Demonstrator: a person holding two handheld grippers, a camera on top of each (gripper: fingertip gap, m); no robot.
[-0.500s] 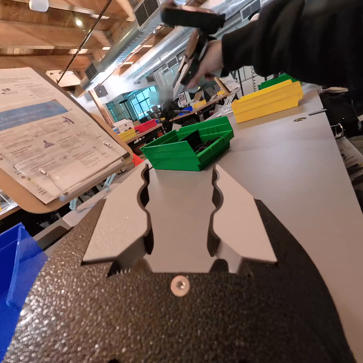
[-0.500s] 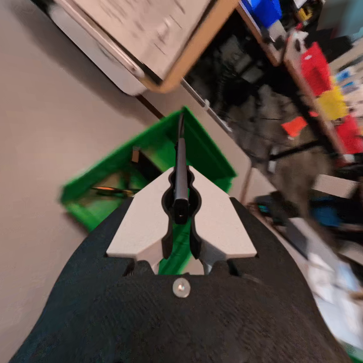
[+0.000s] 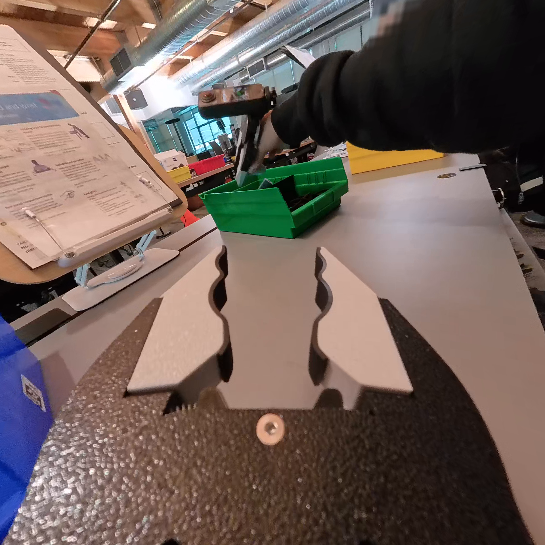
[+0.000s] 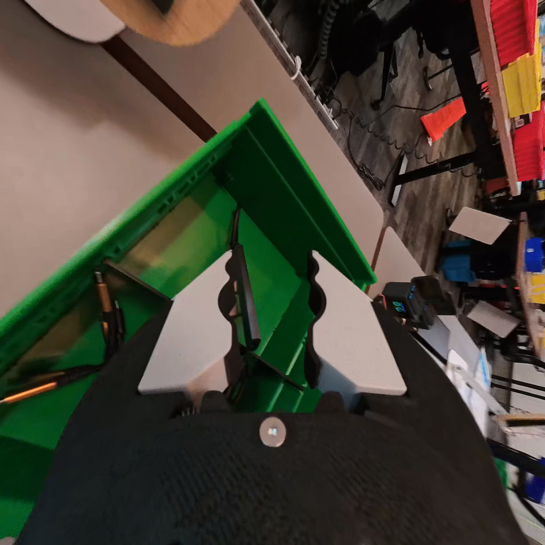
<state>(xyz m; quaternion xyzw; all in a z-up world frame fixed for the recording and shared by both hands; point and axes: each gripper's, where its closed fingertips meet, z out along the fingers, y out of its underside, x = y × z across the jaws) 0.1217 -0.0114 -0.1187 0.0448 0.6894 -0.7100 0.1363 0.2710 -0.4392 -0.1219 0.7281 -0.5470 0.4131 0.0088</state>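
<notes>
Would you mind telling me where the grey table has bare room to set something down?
The grey tabletop is bare from the open left gripper to the green plastic bin, and rightward toward the yellow bin. It is crowded left, by the wooden document stand and blue bin, and inside the green bin, where the open right gripper hangs over a grey rod-shaped tool.

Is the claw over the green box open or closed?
Open. The right gripper has its grey fingers spread apart over the green plastic bin, and the slim grey metal tool lies loose between them.

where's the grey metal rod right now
In the right wrist view the grey rod lies in the green bin, between the open right gripper's fingers.
</notes>
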